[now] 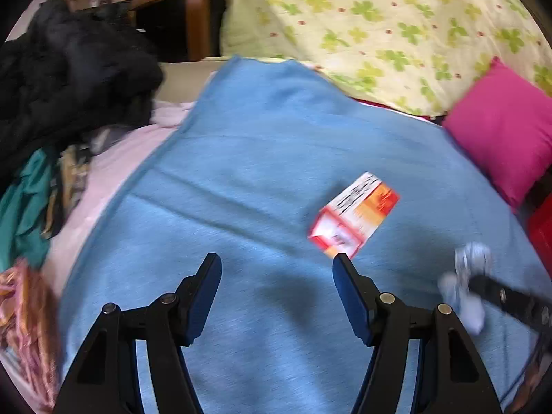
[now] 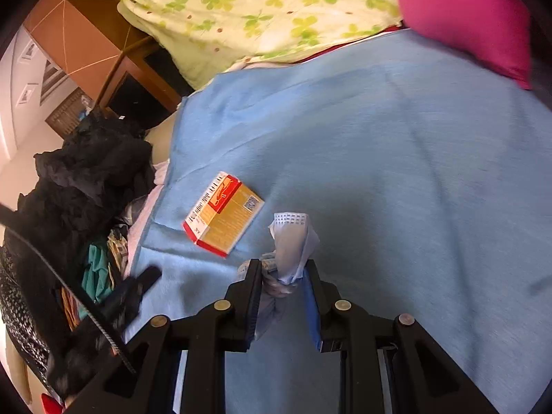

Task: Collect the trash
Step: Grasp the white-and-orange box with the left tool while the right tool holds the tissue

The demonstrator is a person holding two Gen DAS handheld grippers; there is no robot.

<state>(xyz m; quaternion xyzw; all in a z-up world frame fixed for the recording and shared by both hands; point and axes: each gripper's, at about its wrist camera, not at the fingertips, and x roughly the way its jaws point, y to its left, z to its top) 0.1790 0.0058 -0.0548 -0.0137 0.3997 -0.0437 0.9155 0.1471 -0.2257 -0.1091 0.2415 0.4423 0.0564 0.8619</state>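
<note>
with the right gripper (image 2: 282,270) clamped on the crumpled tissue (image 2: 291,241) just above the blue blanket (image 2: 414,172), keep that squeeze firm while the left gripper (image 1: 277,269), jaws apart and empty, lines up on the small carton (image 1: 355,215) lying just ahead.

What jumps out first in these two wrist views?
The red and orange box lying flat on the blue blanket, mid-bed. Beside it the right gripper is shut on a crumpled white wrapper. The left gripper is open, empty, just short of the box.
</note>
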